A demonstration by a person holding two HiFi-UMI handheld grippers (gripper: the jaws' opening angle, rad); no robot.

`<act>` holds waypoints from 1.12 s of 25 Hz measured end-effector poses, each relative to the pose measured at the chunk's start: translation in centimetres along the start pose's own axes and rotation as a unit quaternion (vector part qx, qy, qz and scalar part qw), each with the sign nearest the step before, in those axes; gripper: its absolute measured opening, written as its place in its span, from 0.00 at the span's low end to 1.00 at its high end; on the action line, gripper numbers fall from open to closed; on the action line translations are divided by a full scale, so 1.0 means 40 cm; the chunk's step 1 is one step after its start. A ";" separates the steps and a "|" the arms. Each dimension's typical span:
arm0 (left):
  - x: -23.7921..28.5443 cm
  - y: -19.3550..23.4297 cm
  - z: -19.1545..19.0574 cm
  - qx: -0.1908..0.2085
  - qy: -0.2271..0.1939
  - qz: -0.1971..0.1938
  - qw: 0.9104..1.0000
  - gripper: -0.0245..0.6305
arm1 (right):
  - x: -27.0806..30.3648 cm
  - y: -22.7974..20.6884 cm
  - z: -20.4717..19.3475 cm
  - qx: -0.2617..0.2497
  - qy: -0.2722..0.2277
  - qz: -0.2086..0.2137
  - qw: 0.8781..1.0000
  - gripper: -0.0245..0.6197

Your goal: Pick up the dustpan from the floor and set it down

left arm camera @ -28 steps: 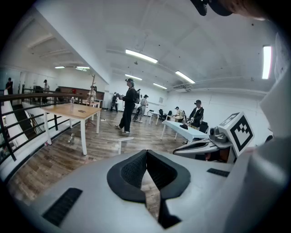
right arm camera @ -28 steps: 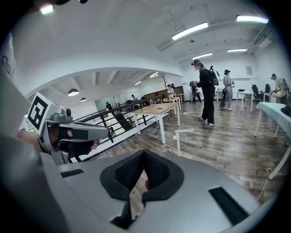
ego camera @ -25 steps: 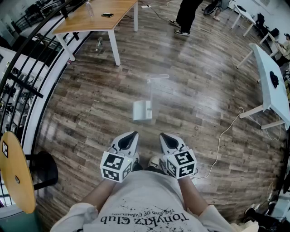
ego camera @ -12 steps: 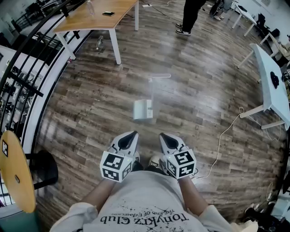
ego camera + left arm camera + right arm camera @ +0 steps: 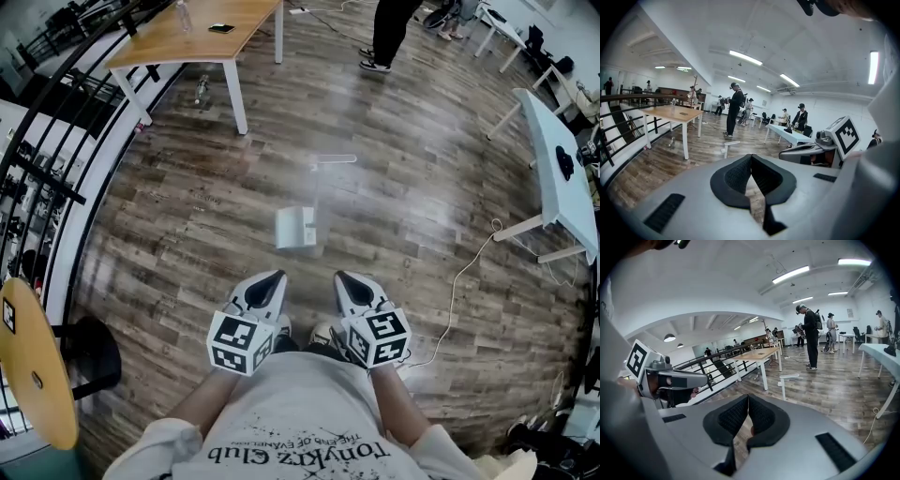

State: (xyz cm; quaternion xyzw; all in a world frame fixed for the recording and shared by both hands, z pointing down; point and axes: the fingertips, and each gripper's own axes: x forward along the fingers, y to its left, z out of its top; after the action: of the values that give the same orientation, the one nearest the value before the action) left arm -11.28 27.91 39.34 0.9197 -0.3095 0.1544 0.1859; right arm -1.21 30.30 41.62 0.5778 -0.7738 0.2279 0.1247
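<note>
Your head view shows the whole white dustpan (image 5: 296,228), a boxy pan upright on the glossy wood-plank floor (image 5: 187,225), well ahead of you. The gripper views catch only its slim handle. Your left hand-held gripper (image 5: 750,158) and right hand-held gripper (image 5: 747,398) show ribbed black pads pressed together, empty.

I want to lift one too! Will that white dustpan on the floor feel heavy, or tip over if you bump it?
Probably light: the dustpan looks like thin white plastic. It might tip easily if bumped, since its tall handle stands upright over a small pan. The handle looks stiff, so it should lift without flopping.
</note>
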 end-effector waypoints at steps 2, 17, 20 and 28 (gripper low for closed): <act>-0.002 0.016 0.002 0.001 0.002 -0.006 1.000 0.07 | 0.010 0.002 0.009 0.001 -0.002 -0.007 1.000 0.08; 0.031 0.081 0.008 0.008 0.007 -0.036 0.999 0.07 | 0.046 0.000 0.025 0.004 -0.007 -0.040 0.999 0.08; 0.069 0.087 0.013 0.006 0.013 -0.036 0.999 0.07 | 0.067 -0.033 0.023 0.011 -0.001 -0.037 0.999 0.08; 0.214 0.152 0.073 -0.002 0.017 -0.007 1.000 0.07 | 0.184 -0.178 0.097 0.012 -0.003 -0.019 1.000 0.08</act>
State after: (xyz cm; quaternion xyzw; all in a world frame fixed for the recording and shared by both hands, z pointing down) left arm -8.08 17.76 41.65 0.9189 -0.2997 0.1679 0.1937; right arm 3.63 20.59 43.09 0.5944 -0.7605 0.2324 0.1197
